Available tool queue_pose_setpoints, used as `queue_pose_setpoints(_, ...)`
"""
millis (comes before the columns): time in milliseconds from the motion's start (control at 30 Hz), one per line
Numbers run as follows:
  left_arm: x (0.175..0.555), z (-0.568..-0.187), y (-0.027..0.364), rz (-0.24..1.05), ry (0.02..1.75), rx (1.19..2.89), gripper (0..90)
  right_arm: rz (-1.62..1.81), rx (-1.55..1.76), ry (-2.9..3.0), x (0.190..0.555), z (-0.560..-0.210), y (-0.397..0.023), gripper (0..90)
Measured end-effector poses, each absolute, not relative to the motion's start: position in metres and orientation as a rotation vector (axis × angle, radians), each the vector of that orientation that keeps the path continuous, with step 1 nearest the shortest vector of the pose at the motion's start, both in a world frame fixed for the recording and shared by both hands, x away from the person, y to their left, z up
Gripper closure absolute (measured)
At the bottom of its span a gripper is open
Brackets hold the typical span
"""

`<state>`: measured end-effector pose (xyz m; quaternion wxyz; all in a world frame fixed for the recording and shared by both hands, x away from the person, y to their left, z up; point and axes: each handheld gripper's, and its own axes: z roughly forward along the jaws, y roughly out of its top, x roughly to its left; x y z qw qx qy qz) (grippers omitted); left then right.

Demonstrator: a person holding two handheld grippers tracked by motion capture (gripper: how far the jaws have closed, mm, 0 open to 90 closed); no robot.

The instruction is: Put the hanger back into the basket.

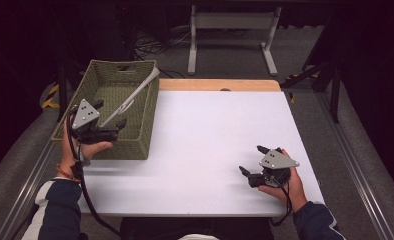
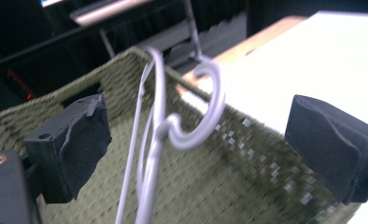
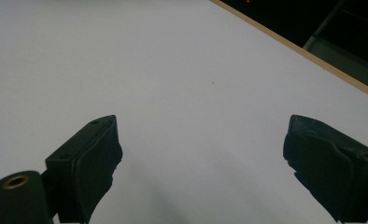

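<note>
- So from the high view, my left gripper sits over the near end of the green woven basket, jaws spread; the white hanger leans inside against the far right rim. My right gripper rests released on the white table.
- Left gripper view: hanger stands between the pads, neither touching it, basket behind.
- Right gripper view: jaws wide apart over bare table.

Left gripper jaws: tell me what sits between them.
A white wire hanger stands between the open jaws of the left gripper, touched by neither pad, in the left gripper view. Behind it is the green woven basket.
</note>
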<state>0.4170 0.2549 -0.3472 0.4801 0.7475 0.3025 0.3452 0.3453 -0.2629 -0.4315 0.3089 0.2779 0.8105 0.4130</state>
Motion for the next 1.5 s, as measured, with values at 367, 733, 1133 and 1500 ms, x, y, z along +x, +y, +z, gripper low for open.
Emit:
queue_pose_setpoints(367,0.400,-0.342,0.232,0.836,0.637,1.773,6.8,1.101,0.754,2.123,0.346,-0.431,-0.265,11.3)
queue_pose_setpoints(733,0.382,-0.348,0.203,0.813,0.547,1.743,5.6,1.111,0.764,2.097,0.345,-0.430,-0.266,11.3)
queue_pose_setpoints(1133,0.363,-0.354,0.183,0.767,0.451,1.744,5.4,1.138,0.767,2.074,0.341,-0.427,-0.262,11.3)
queue_pose_setpoints(1500,0.350,-0.365,0.170,0.772,0.408,1.777,6.0,1.170,0.749,2.057,0.335,-0.423,-0.253,11.3)
